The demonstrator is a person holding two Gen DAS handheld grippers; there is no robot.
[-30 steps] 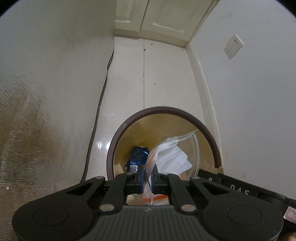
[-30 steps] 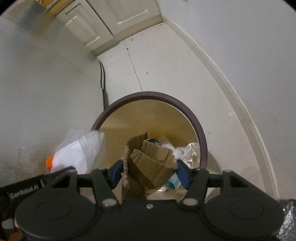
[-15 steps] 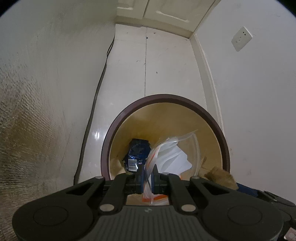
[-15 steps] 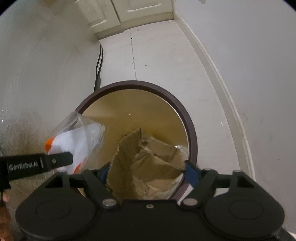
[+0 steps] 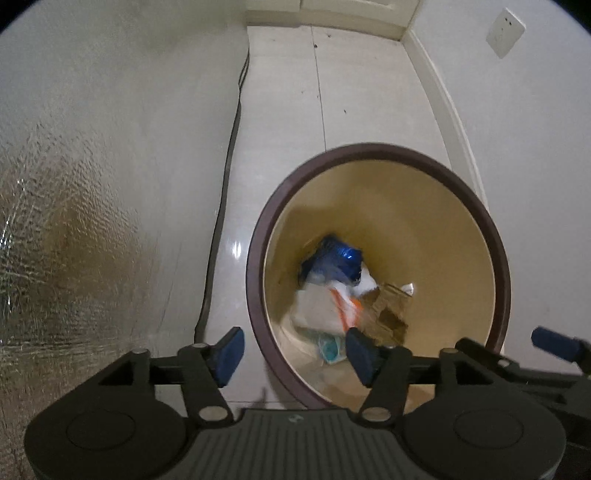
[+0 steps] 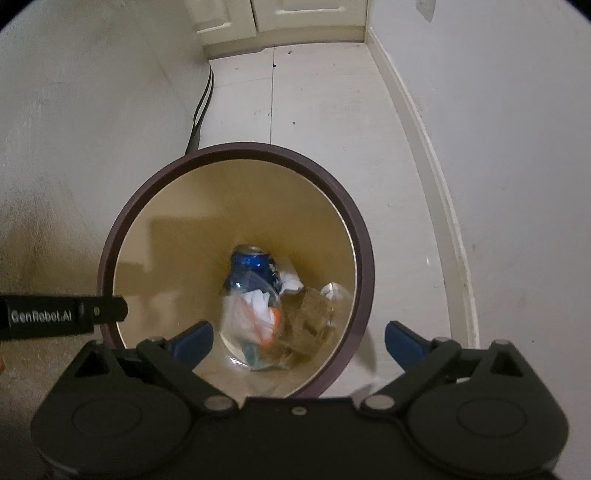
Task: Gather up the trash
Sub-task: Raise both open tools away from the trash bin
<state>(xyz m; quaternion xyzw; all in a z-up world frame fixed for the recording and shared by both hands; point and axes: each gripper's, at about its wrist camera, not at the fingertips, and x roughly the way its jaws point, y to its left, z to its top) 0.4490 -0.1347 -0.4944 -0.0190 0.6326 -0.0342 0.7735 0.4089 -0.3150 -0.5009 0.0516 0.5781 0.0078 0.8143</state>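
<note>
A round trash bin with a dark brown rim (image 5: 255, 258) (image 6: 110, 236) and tan inside stands on the floor below both grippers. Inside lie a clear plastic bag with white paper and orange trim (image 5: 325, 306) (image 6: 251, 317), a piece of brown cardboard (image 5: 388, 310) (image 6: 306, 317) and a blue can (image 5: 332, 258) (image 6: 251, 266). My left gripper (image 5: 291, 354) is open and empty over the bin's near left rim. My right gripper (image 6: 299, 341) is open and empty over the bin's near side. The left gripper's finger (image 6: 74, 314) shows at the left of the right wrist view.
A white wall (image 5: 92, 147) runs on the left with a black cable (image 5: 225, 206) along its foot. Another wall with a skirting board (image 6: 436, 184) is on the right, with a socket (image 5: 504, 31). Cream cabinet doors (image 6: 295, 14) stand at the far end of the tiled floor.
Both grippers have opened. The plastic bag left the left gripper and the cardboard left the right gripper; both now lie in the bin.
</note>
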